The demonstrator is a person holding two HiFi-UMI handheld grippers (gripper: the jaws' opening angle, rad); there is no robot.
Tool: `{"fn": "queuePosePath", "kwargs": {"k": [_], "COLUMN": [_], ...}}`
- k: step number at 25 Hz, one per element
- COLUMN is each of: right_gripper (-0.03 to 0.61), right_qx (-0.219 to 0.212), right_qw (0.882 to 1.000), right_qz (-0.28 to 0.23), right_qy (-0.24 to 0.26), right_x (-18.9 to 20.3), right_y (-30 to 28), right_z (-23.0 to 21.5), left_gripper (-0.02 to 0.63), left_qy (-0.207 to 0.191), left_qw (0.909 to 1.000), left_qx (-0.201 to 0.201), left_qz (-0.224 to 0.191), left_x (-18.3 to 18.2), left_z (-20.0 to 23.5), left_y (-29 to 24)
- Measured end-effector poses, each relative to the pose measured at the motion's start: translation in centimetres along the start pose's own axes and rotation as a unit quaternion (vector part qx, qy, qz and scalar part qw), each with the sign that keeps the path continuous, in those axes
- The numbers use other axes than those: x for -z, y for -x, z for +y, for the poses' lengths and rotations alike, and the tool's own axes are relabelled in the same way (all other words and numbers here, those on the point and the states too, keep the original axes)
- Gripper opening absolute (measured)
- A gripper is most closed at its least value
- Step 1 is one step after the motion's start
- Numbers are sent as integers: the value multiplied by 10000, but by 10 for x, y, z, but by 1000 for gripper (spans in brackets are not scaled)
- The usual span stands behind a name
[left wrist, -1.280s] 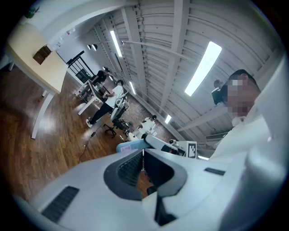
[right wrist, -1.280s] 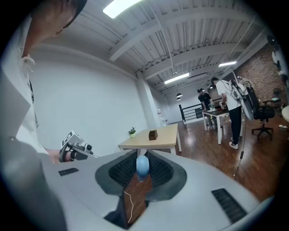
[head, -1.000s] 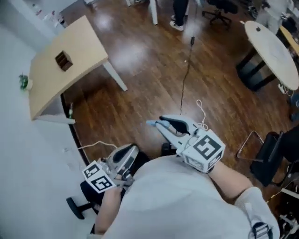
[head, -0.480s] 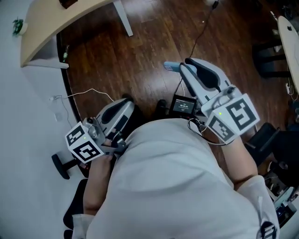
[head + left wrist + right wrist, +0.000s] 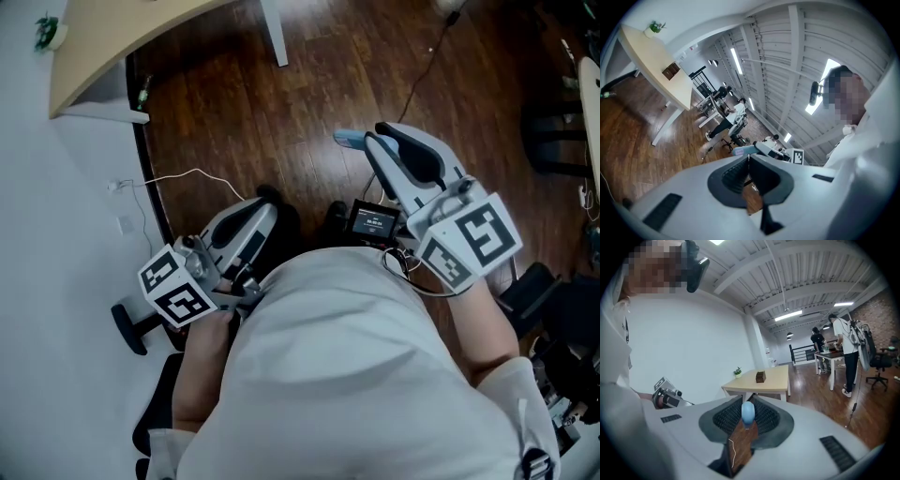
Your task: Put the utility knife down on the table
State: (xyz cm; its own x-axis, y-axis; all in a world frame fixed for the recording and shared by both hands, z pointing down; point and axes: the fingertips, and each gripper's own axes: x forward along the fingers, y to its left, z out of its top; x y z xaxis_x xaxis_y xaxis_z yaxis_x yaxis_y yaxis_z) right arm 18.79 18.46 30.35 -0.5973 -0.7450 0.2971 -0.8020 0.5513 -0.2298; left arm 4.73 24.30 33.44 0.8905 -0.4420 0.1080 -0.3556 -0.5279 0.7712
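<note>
Over the dark wooden floor (image 5: 309,84), the right gripper (image 5: 367,141) is clenched on the pale blue utility knife (image 5: 348,139), whose end pokes out past the jaw tips. The right gripper view shows it pinched between the ribbed pads (image 5: 725,417). The left gripper (image 5: 265,208), low beside the person's body, has its jaws pressed together with nothing between them. The light wooden surface (image 5: 103,37) stands well apart, carrying a small brown box (image 5: 761,376).

Box (image 5: 761,376) and, seemingly, plant (image 5: 737,372) stand on table (image 5: 776,379).
</note>
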Motion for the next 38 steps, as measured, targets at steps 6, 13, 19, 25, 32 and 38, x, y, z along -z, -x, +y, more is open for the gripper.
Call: {"fn": "queuePosePath", "kwargs": {"k": [6, 13, 19, 25, 32, 38], "right_gripper": [71, 71, 71, 71, 71, 71], "right_qx": [-58, -61, -155, -265, -495, -947], "right_qw": [9999, 9993, 9988, 9979, 9965, 9921], "right_qz": [48, 195, 217, 194, 337, 529], "right_qy": [108, 316, 409, 555, 579, 627], "right_x": [-21, -55, -60, -72, -88, -113], "right_y": [-56, -153, -169, -198, -278, -355], "right_z": [20, 52, 65, 63, 23, -20], "left_gripper": [3, 3, 3, 3, 3, 3], "left_qy": [38, 266, 231, 229, 176, 262], "left_qw": [10000, 9994, 9996, 9994, 9987, 9953], "left_qx": [26, 32, 23, -55, -238, -587], "left_qz": [-84, -230, -174, -257, -409, -718], "left_x": [-42, -107, -108, -129, -195, -261], "left_z": [30, 93, 98, 117, 170, 216], "left_y": [25, 70, 85, 85, 59, 25]}}
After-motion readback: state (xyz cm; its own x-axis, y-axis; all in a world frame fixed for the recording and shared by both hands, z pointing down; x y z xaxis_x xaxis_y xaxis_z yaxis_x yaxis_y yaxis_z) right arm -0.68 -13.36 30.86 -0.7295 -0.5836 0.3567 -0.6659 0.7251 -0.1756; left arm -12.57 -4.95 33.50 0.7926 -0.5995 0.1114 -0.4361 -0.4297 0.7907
